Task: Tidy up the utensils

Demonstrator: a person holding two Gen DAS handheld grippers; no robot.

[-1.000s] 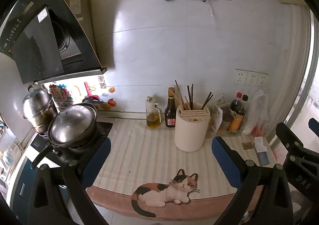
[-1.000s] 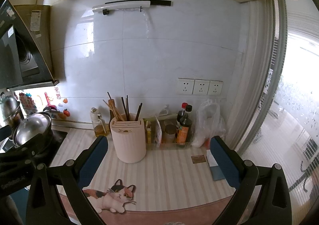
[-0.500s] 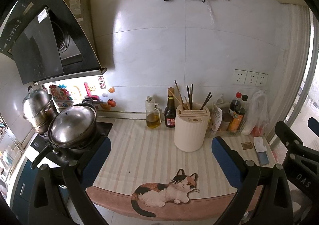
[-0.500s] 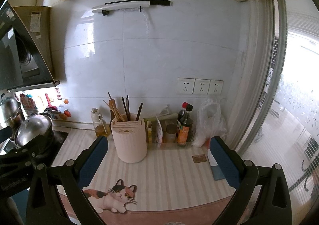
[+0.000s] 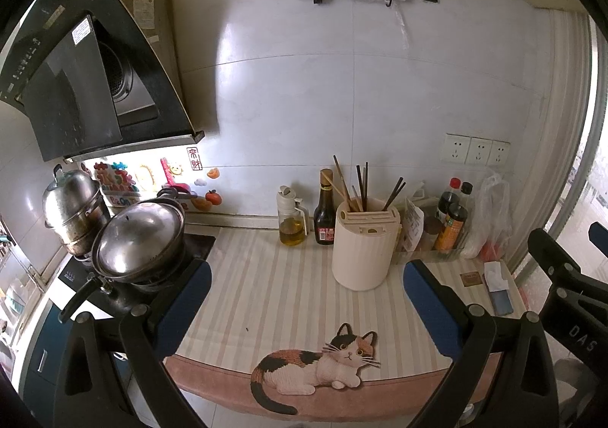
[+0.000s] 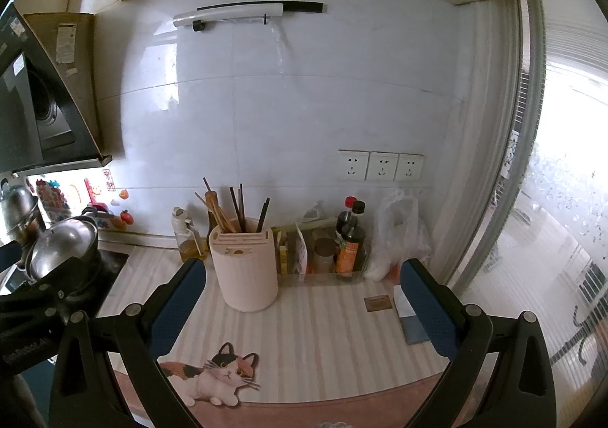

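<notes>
we held the left gripper [image 5: 306,299] above the near edge of the counter, its blue-padded fingers [image 5: 182,299] spread wide apart and gripping nothing; the right gripper [image 6: 302,299] hung the same way, fingers far apart and empty. just below them lay the striped counter mat [image 5: 273,283] with its calico cat print [image 5: 323,363] at the front edge. further back on the mat stood the cream utensil holder [image 5: 363,244], upright, with dark chopsticks [image 5: 363,185] and wooden utensils [image 5: 344,188] sticking up from it. beside it to the left stood a dark sauce bottle [image 5: 325,215] and an oil dispenser [image 5: 290,217]; to the right, a clear tray of condiment bottles [image 6: 349,242] and a plastic bag [image 6: 397,234]. at far left a lidded wok [image 5: 138,242] sat on the stove, under the range hood [image 5: 87,86]. three wall sockets [image 6: 380,166] were on the tiled wall behind
</notes>
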